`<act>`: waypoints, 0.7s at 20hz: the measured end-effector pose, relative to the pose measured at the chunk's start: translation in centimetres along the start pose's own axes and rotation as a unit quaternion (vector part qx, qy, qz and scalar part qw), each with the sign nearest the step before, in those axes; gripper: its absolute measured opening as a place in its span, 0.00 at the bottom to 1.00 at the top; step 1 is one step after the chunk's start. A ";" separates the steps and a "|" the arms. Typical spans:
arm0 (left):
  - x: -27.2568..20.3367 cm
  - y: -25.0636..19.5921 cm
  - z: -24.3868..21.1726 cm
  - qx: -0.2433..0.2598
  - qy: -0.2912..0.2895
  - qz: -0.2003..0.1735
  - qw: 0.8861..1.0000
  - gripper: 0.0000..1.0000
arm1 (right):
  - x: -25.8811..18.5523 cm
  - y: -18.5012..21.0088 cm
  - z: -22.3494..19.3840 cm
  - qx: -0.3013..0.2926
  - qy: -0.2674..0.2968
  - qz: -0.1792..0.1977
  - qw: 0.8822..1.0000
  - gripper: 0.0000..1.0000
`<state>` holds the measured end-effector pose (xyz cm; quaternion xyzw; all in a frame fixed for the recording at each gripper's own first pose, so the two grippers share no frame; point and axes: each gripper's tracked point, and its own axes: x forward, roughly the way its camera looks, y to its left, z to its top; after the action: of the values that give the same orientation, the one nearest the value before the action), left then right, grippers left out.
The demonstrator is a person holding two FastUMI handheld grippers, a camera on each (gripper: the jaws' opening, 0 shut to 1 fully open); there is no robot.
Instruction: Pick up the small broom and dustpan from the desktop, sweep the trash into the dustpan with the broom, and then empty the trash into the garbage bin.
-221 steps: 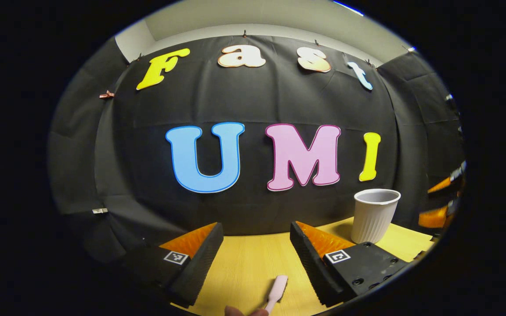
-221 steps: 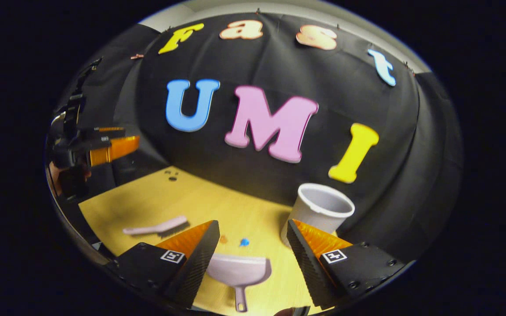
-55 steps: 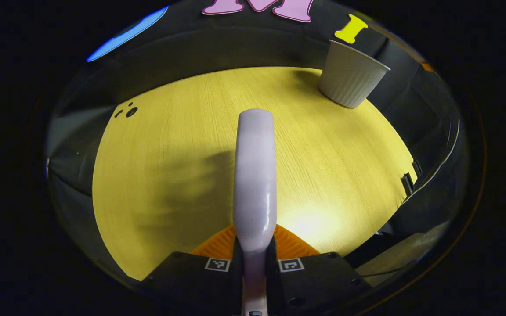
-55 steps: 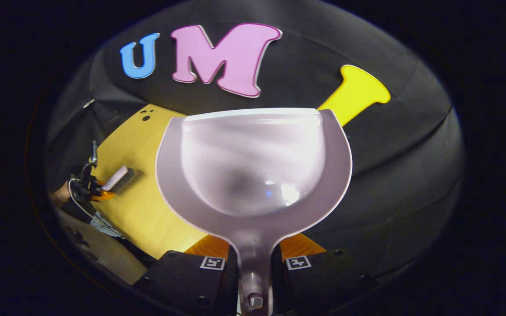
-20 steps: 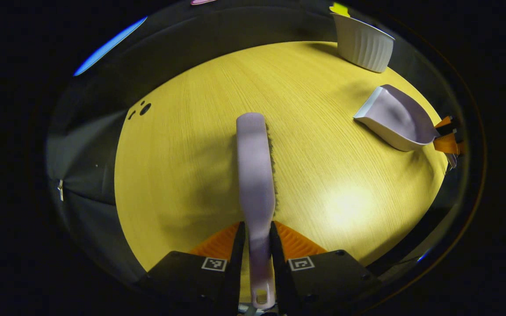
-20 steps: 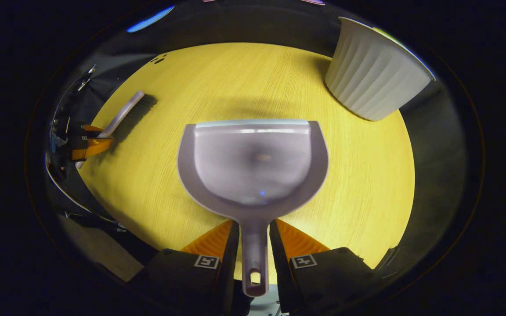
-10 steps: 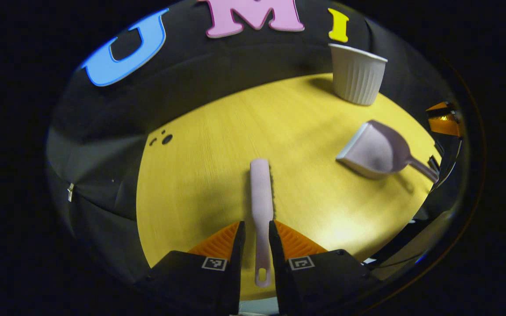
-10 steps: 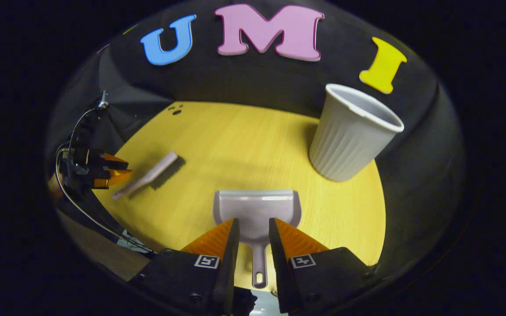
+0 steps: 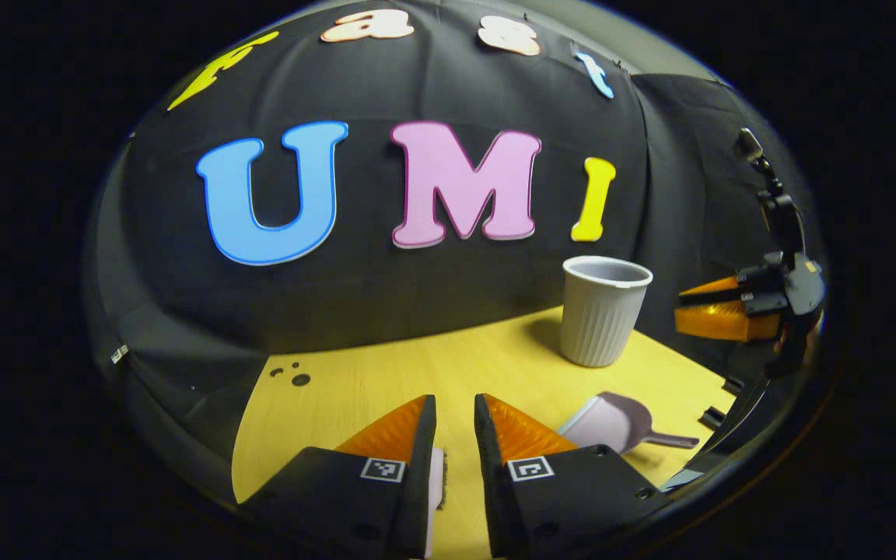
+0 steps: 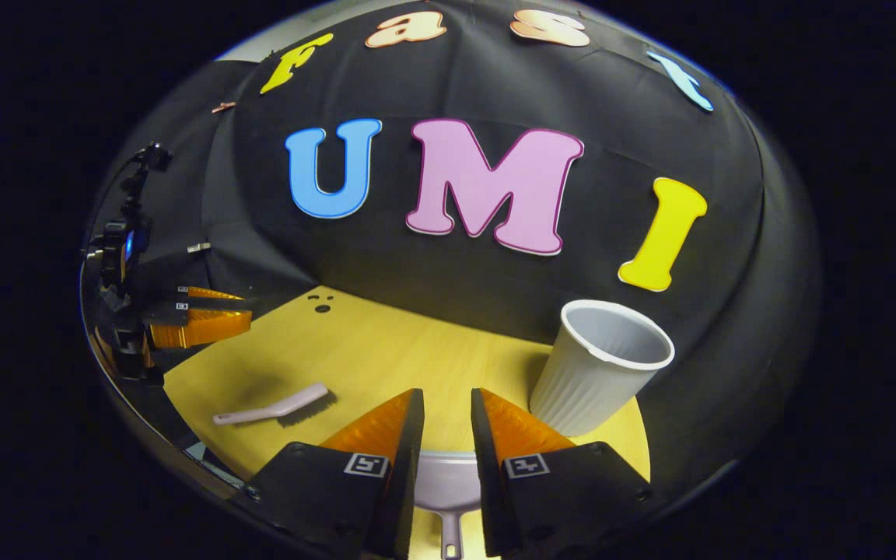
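While broom (image 10: 273, 407) and dustpan (image 9: 607, 421) lie on the counter (image 10: 386, 358) near the bin (image 10: 596, 365), no trash is visible there. Both grippers, left (image 9: 454, 435) and right (image 10: 446, 432), hang narrowly parted, pinching nothing; the task looks finished.

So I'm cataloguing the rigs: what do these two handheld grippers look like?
Each gripper, the left gripper and the right gripper, has two wedge-shaped fingers with ribbed inner faces on black blocky bases. Each base carries a small square black-and-white marker tag and screw holes. From the side, black hardware rises above the body.
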<state>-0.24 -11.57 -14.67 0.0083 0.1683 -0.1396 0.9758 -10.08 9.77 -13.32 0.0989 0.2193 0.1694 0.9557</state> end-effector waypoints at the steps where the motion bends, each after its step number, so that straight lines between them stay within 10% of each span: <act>1: -0.2 -0.1 0.4 0.005 -0.004 -0.001 1.000 0.34 | -0.1 0.3 0.3 0.003 -0.005 0.003 1.000 0.41; 14: -0.5 -0.6 -0.6 -0.019 0.003 0.007 1.000 0.34 | -0.2 1.4 -0.6 0.012 -0.006 0.008 1.000 0.39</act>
<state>-1.00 -11.95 -15.03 -0.0085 0.1737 -0.1292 0.9762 -10.94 10.99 -13.41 0.1132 0.2151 0.1734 0.9544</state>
